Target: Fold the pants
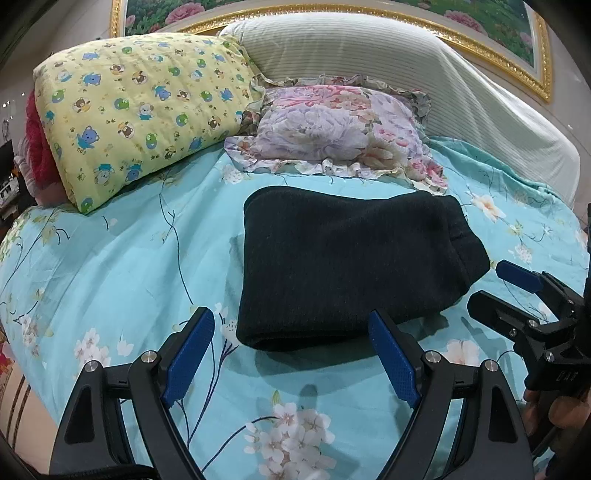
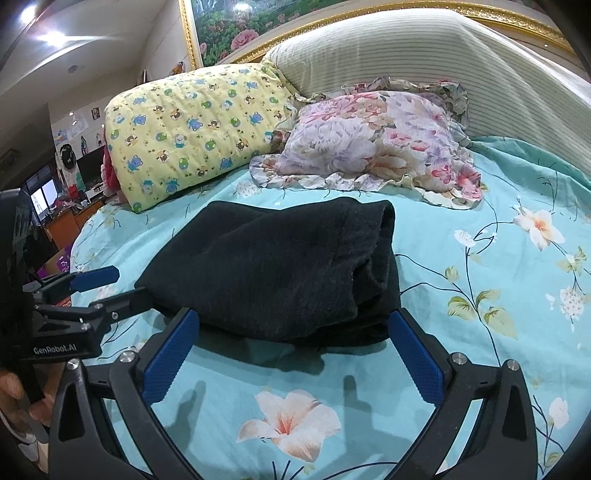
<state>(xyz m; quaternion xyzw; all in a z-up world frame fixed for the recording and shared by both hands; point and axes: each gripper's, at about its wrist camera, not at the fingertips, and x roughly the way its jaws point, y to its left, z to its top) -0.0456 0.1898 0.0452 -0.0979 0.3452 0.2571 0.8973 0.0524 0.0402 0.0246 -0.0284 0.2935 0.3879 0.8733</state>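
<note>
Where the fisheye rims cut the views, both gripper bodies run out of frame at the bottom, and the person's hands show only as fingertips at the frame edges. Left gripper (image 1: 291,328): fingers spread wide, holding nothing, poised low over the sheet with the right-side pad at the near edge of the pants; contact cannot be confirmed. Right gripper (image 2: 293,330): likewise wide apart and empty, fingers flanking the near edge of the pants. Pants (image 1: 343,266): black, folded into a compact stack, lying mid-bed on the turquoise floral sheet (image 1: 110,266), layers visible at the right-hand end. Beyond: floral ruffled pillow (image 1: 332,129), just behind the pants; yellow bear-print pillow (image 1: 136,107) to its left; striped headboard cushion (image 1: 369,48); gilt-framed flower painting (image 1: 509,26), partly cropped.
</note>
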